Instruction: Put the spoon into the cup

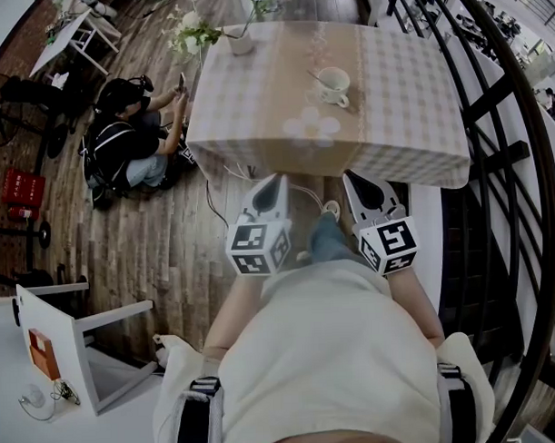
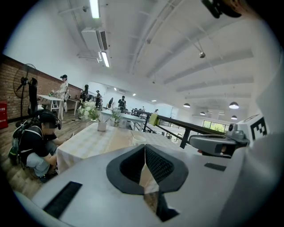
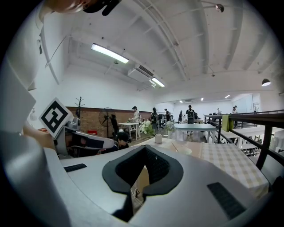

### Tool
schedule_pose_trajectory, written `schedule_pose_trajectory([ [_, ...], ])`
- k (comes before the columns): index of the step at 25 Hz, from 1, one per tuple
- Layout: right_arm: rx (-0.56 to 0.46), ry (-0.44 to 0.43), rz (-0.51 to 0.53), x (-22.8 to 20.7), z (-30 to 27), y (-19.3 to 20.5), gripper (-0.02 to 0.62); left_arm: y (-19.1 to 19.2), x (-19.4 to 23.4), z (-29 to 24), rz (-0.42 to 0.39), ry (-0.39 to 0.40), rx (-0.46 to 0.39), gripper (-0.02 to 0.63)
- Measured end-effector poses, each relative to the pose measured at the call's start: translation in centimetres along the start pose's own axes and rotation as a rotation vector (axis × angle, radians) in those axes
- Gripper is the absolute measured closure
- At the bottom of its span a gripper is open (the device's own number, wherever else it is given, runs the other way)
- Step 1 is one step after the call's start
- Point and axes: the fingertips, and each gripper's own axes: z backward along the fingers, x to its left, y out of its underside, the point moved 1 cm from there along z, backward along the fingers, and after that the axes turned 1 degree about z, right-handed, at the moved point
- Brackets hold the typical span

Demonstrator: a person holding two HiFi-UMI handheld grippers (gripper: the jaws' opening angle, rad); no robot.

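My left hand-held gripper (image 1: 278, 178) and right hand-held gripper (image 1: 348, 175) are closed and empty at centre frame. On the beige checked-cloth counter (image 1: 410, 111), upper right, stands a white ceramic cup (image 1: 335, 85) with a thin spoon (image 1: 319, 76) at its rim. A hasty reach could topple the cup.

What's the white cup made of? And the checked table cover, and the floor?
The small white cup looks like glazed ceramic, smooth and faintly shiny; it could be plastic. The beige checked table cover looks like soft cloth: it drapes over the edges. The brown floor looks like matte wooden planks, with board lines.
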Motion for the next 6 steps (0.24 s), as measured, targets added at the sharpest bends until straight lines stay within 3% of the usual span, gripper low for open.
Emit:
schedule_pose_trajectory([
  [6, -0.005, -0.003, 0.008, -0.08, -0.30, -0.31, 0.598, -0.25, 0.16, -0.24, -0.003, 0.001, -0.002, 0.600],
])
